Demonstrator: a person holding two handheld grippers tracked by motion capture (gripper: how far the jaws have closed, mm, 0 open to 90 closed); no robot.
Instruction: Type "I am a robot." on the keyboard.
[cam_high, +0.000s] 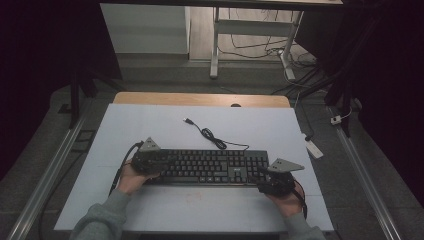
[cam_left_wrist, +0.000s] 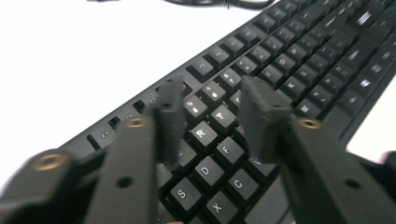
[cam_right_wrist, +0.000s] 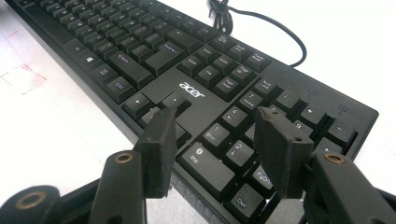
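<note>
We have open desk (cam_high: 150, 125) all along the far side of the keyboard (cam_high: 210, 165), broken by its cable (cam_high: 212, 137), which loops across the middle and ends in a loose plug. The near strip in front of us is bare between our forearms — room to slide either way. The left gripper (cam_left_wrist: 210, 116) and right gripper (cam_right_wrist: 215, 135) sit over the keyboard's two ends, jaws apart above the keys, so the ends are taken; the middle keys lie free between them.

The high view is dim, black from nine to three o'clock around its edges. Both gripper views blow the table (cam_left_wrist: 70, 56) out white, jaws blurred at six o'clock.
</note>
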